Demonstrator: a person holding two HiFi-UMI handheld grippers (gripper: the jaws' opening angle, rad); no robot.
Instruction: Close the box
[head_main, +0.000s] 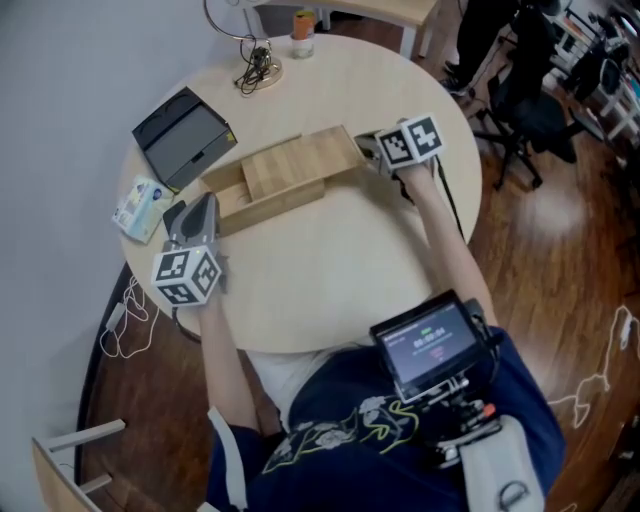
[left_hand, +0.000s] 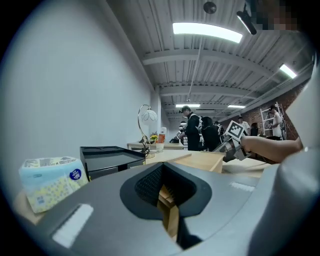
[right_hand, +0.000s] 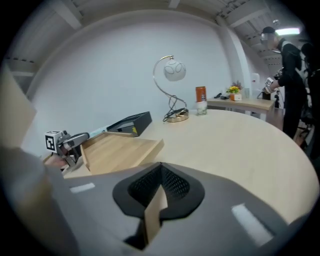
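A flat wooden box (head_main: 262, 198) lies across the middle of the round table (head_main: 330, 270). Its sliding lid (head_main: 300, 162) is shifted to the right, so the box's left end (head_main: 226, 196) stands open. My left gripper (head_main: 203, 207) is at that open left end, shut on the box's end wall; a strip of wood (left_hand: 169, 212) shows between its jaws. My right gripper (head_main: 368, 150) is at the lid's right end, shut on the lid's thin edge (right_hand: 152, 215). From the right gripper view the lid (right_hand: 120, 147) runs away toward the left gripper (right_hand: 65, 142).
A black open case (head_main: 183, 135) and a tissue pack (head_main: 143, 207) lie left of the box. A lamp base (head_main: 258, 72) and a bottle (head_main: 303, 33) stand at the far edge. An office chair (head_main: 530, 110) is beyond the table on the right. People stand in the background.
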